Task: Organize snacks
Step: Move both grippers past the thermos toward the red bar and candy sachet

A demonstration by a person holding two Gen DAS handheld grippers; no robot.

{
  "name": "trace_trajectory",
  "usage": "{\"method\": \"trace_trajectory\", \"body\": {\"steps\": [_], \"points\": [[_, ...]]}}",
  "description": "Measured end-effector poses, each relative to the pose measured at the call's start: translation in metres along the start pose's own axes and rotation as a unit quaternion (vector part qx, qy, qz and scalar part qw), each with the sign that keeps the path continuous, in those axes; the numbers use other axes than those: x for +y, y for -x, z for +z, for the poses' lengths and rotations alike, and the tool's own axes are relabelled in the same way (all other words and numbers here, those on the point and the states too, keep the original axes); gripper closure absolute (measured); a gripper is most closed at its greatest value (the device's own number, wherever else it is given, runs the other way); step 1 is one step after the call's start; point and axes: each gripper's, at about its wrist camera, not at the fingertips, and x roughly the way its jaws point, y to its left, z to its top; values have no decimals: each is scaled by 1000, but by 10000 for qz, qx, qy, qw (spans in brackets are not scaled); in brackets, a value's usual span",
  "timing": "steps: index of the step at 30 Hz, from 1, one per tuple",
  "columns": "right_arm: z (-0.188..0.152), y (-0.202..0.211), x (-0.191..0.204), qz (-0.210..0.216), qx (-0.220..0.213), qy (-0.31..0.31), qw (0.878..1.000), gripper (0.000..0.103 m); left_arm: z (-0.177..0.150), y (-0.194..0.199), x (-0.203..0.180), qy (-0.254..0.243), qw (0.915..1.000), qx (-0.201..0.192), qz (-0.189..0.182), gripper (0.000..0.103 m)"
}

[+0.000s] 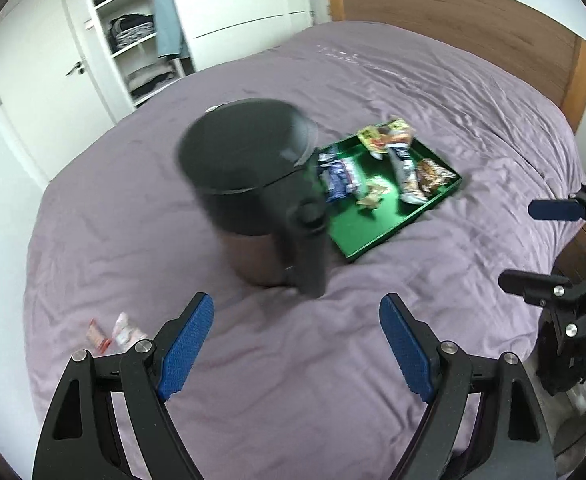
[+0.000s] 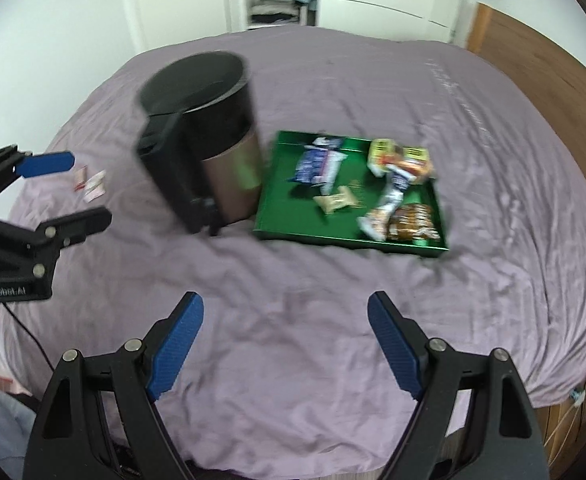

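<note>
A green tray (image 1: 363,232) (image 2: 289,216) lies on the purple bed and holds several snack packets: a blue and white one (image 2: 317,164), a yellow one (image 2: 389,154), a small beige one (image 2: 337,200) and a brown one (image 2: 413,220). Two small pink and white packets (image 1: 113,334) (image 2: 91,184) lie loose on the sheet at the left. My left gripper (image 1: 297,344) is open and empty above the sheet, near the bin. My right gripper (image 2: 285,340) is open and empty, in front of the tray.
A black and copper pedal bin (image 1: 253,184) (image 2: 209,140) with its lid shut stands left of the tray. A wooden headboard (image 1: 473,20) is behind the bed. A white wardrobe with open shelves (image 1: 133,40) and a door stand beyond it.
</note>
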Motion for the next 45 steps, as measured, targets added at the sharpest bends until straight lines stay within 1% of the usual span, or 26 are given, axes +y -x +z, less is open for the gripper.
{"method": "trace_trajectory", "body": {"steps": [6, 12, 15, 20, 23, 28, 31, 34, 38, 45], "points": [[19, 0, 47, 346, 53, 539, 9979, 22, -21, 16, 43, 425, 9985, -4, 343, 22], [39, 4, 98, 682, 12, 1166, 9908, 22, -45, 28, 88, 909, 9934, 2, 705, 22], [49, 4, 125, 820, -9, 1470, 9857, 22, -60, 33, 109, 1199, 9887, 45, 901, 22], [64, 3, 164, 1025, -43, 1892, 9766, 22, -93, 41, 147, 1707, 9776, 188, 1217, 22], [72, 1, 182, 1123, -70, 2082, 9716, 22, -110, 47, 161, 1939, 9712, 243, 1362, 22], [81, -4, 207, 1263, -100, 2292, 9651, 22, -133, 55, 180, 2263, 9603, 321, 1596, 22], [83, -8, 223, 1343, -80, 2370, 9622, 22, -138, 61, 190, 2404, 9553, 334, 1690, 22], [83, -13, 230, 1385, -19, 2377, 9614, 22, -140, 65, 198, 2532, 9502, 331, 1788, 22], [87, -19, 237, 1396, 61, 2331, 9624, 22, -139, 69, 205, 2601, 9480, 251, 1819, 22], [96, -28, 246, 1402, 88, 2189, 9656, 22, -136, 70, 216, 2772, 9450, 237, 1719, 22]]}}
